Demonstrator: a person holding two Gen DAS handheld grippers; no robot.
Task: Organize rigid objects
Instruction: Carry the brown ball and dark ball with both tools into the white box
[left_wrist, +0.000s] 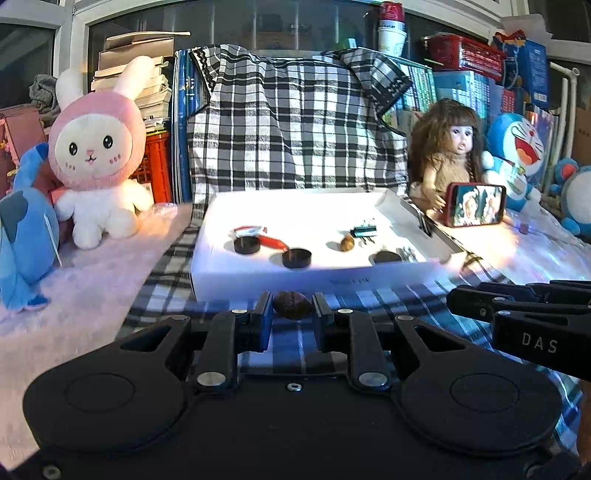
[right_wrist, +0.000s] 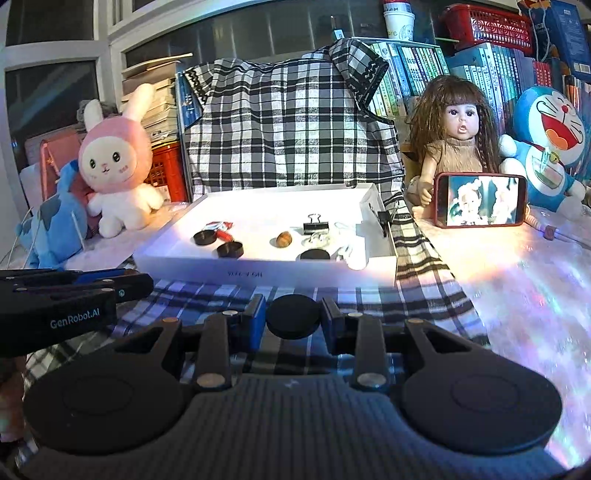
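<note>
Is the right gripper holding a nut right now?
No, the right gripper is shut on a flat black disc; the left gripper holds the brown nut.

Front's wide open, back and sides are crowded

Checked cloth (right_wrist: 424, 295) ahead of the white tray (right_wrist: 258, 271) is bare, so the low front wall is an easy way in. Inside, three black discs (right_wrist: 229, 249), a nut (right_wrist: 283, 238) and a binder clip (right_wrist: 316, 225) leave gaps along the far wall. Bunny plush (left_wrist: 98, 155) blocks the left; doll (right_wrist: 456, 136) and phone (right_wrist: 480, 201) block the right.
</note>
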